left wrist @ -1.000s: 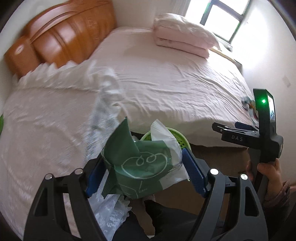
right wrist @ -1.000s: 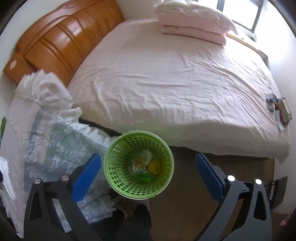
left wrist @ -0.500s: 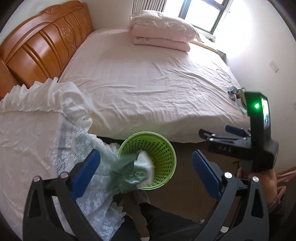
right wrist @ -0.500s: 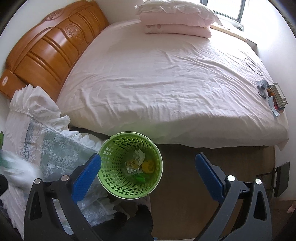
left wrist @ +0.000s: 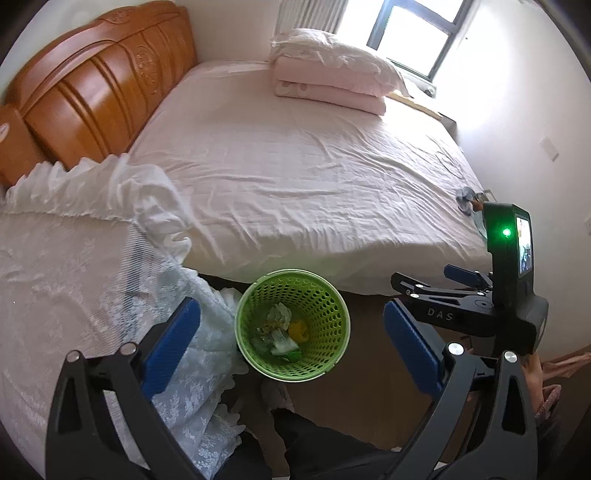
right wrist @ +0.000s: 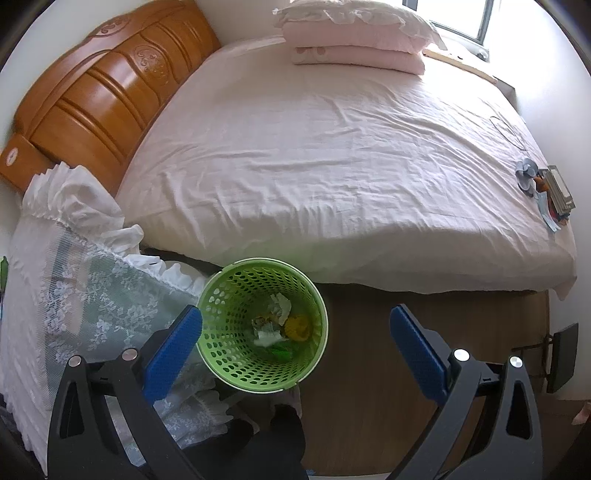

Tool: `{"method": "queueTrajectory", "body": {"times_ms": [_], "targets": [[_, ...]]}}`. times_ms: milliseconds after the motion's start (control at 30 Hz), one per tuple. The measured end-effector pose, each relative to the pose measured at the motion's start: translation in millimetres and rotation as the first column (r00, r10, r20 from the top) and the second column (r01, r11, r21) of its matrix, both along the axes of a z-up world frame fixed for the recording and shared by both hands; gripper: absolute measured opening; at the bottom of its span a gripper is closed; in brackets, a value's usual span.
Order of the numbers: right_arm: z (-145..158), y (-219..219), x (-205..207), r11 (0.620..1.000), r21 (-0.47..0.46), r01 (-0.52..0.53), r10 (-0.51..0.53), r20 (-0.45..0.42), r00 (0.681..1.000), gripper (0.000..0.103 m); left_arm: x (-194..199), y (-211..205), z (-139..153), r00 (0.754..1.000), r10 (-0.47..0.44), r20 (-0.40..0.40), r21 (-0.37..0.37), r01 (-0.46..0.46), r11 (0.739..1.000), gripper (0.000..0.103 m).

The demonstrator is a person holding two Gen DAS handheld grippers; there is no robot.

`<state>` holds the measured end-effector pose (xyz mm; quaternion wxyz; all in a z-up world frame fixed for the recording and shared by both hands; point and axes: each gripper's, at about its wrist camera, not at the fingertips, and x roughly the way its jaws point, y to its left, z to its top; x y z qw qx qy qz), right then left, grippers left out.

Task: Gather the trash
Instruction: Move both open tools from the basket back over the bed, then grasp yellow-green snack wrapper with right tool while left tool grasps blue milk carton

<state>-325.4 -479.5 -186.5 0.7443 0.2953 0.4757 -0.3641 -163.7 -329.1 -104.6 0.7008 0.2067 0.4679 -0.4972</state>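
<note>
left gripper point(left wrist: 291, 334) hangs above the green basket point(left wrist: 334, 354), pointing steeply down, its blue-padded jaws standing wide apart with nothing between them. right gripper point(right wrist: 295, 334) is likewise tilted down over the same basket, jaws spread wide and empty; in the left wrist view it shows at the right edge with a green light lit on its body, held by a hand point(left wrist: 535, 373) of which only a little is seen. the basket, perforated plastic, stands upright on the wooden floor point(right wrist: 406, 424) just beside the foot of the bed's side, close against the lace-trimmed white cloth point(right wrist: 92, 302) that drapes a piece of furniture next to the headboard. the collected trash point(right wrist: 279, 328) lies at the bottom of the basket: crumpled white paper or wrapper, a yellow piece and a green piece (individual items too small to identify further). the bed point(right wrist: 332, 147) carries a wrinkled pale pink sheet; a folded pink quilt with a pillow on top point(left wrist: 332, 81) sits at its far side near the window point(left wrist: 417, 33). the wooden headboard point(left wrist: 92, 92) is orange-brown with carved panels. a small cluster of objects point(right wrist: 546, 192) lies on the bed's near right corner, well apart from the basket; their nature cannot be told. a dark-clothed leg and foot of the person show at the lower edge, just below the basket.
</note>
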Motion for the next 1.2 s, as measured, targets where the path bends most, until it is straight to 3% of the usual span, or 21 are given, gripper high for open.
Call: {"method": "queueTrajectory", "body": {"times_ms": [233, 400, 567, 833, 933, 1067, 1167, 1200], "targets": [[26.1, 23.6, 35.9, 0.99, -0.018, -0.142, 0.143, 0.071, 0.987, 0.101, 31.0, 41.1, 11.0, 0.99, 0.134, 0.045, -0.009, -0.134, 0.991, 0.095], [56.7, 61.6, 84.8, 0.941, -0.058, -0.334, 0.339, 0.145, 0.93, 0.101, 63.8, 97.2, 21.0, 0.948, 0.305, 0.093, -0.024, -0.304, 0.952, 0.095], [80.0, 114.4, 141.8, 0.847, -0.115, -0.519, 0.532, 0.192, 0.825, 0.101, 97.3, 167.9, 28.7, 0.867, 0.482, 0.131, -0.042, -0.48, 0.876, 0.095], [90.4, 188.1, 215.8, 0.708, -0.128, -0.694, 0.704, 0.206, 0.68, 0.101, 135.0, 261.5, 29.7, 0.704, 0.703, 0.103, -0.073, -0.699, 0.711, 0.095], [90.4, 211.7, 237.0, 0.662, -0.121, -0.74, 0.746, 0.203, 0.634, 0.101, 142.6, 286.6, 27.1, 0.66, 0.745, 0.103, -0.074, -0.742, 0.667, 0.095], [89.7, 239.4, 256.9, 0.6, -0.112, -0.792, 0.795, 0.196, 0.574, 0.101, 150.8, 311.0, 22.5, 0.619, 0.778, 0.106, -0.069, -0.776, 0.627, 0.095], [86.9, 256.4, 275.4, 0.534, -0.118, -0.837, 0.841, 0.173, 0.512, 0.101, 159.8, 331.1, 18.8, 0.594, 0.796, 0.117, -0.058, -0.796, 0.602, 0.095], [86.3, 266.0, 288.7, 0.495, -0.125, -0.86, 0.866, 0.16, 0.475, 0.101, 164.1, 337.9, 16.7, 0.586, 0.802, 0.115, -0.054, -0.802, 0.594, 0.095]]}}
